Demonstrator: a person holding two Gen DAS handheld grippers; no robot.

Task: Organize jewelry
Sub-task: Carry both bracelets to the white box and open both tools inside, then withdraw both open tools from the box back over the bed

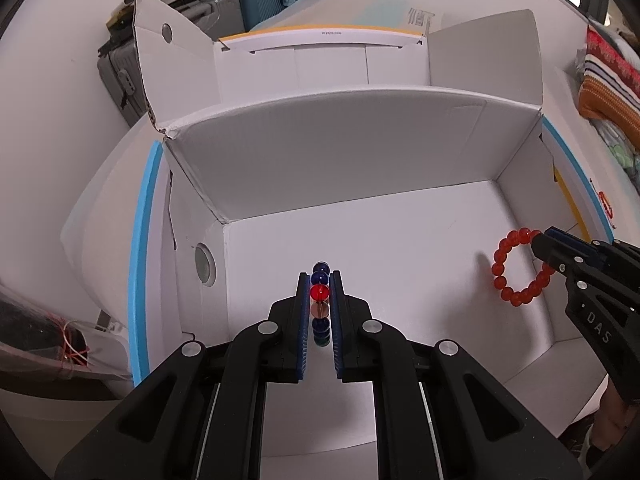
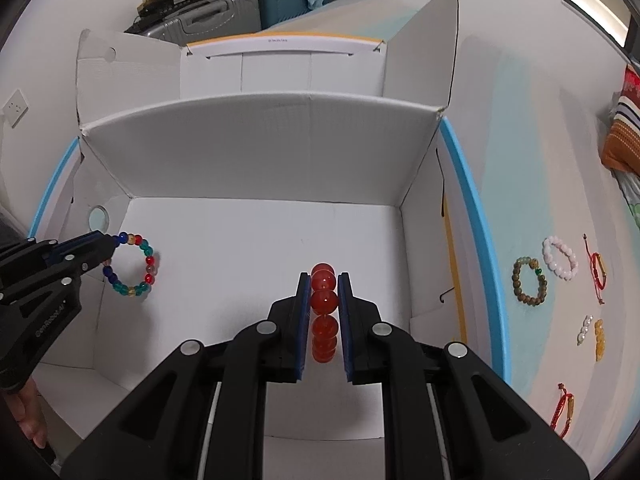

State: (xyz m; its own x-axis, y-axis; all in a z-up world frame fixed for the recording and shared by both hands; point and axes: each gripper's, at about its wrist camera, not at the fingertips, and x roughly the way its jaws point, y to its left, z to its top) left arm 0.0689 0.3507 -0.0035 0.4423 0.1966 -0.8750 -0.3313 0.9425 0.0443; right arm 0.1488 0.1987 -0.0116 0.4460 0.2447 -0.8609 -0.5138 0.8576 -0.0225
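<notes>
My left gripper (image 1: 320, 280) is shut on a multicolour bead bracelet (image 1: 320, 291), edge-on between its blue pads. From the right wrist view that bracelet (image 2: 145, 264) hangs as a ring off the left gripper (image 2: 114, 242) over the left side of the open white cardboard box (image 2: 256, 152). My right gripper (image 2: 324, 280) is shut on a red bead bracelet (image 2: 325, 300). In the left wrist view the red bracelet (image 1: 505, 276) hangs from the right gripper (image 1: 538, 238) above the box floor (image 1: 400, 240). Both bracelets are inside the box, just above its floor.
On the table right of the box lie a brown bead bracelet (image 2: 530, 282), a white bead bracelet (image 2: 560, 258), red cord bracelets (image 2: 598, 268) (image 2: 562, 410), and small white and yellow pieces (image 2: 592, 334). Box flaps stand up at the back. Suitcases (image 2: 224, 12) stand behind.
</notes>
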